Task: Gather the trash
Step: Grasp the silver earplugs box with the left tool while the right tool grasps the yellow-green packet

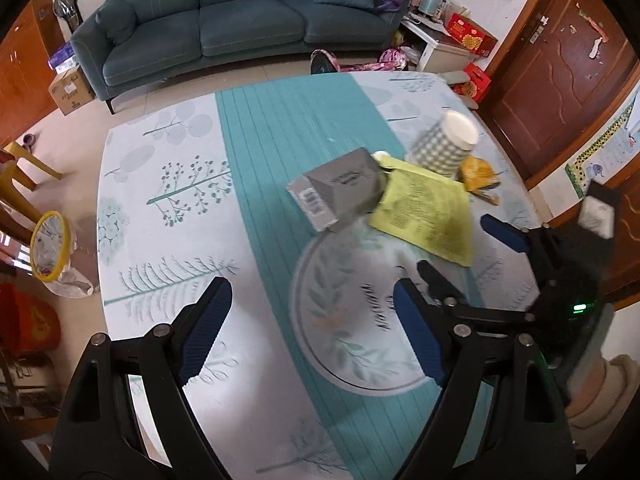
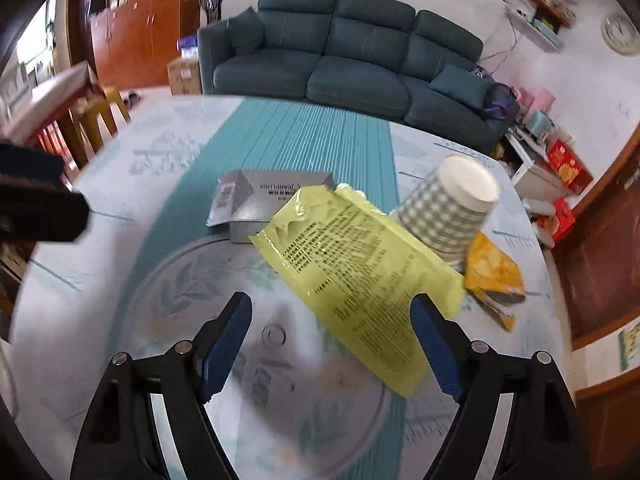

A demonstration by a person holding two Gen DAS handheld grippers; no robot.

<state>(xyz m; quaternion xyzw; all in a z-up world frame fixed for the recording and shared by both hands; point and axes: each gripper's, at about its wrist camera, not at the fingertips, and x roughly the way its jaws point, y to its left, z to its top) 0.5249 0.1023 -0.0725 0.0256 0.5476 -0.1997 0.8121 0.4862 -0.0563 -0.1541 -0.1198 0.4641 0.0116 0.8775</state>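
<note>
Both the left gripper (image 1: 312, 320) and right gripper (image 2: 332, 340) gape empty; yellow packet (image 2: 360, 264) half-covers grey box (image 2: 264, 200).

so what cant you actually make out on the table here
- Print on the yellow packet: too small and blurred in both views.
- Orange wrapper: partly hidden behind the checked paper cup.
- Small white object: mostly covered by the grey box, left wrist view.

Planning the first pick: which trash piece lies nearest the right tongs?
The yellow-green packet; its near end lies between the open right tongs, unlike the box, cup and orange wrapper behind.
</note>
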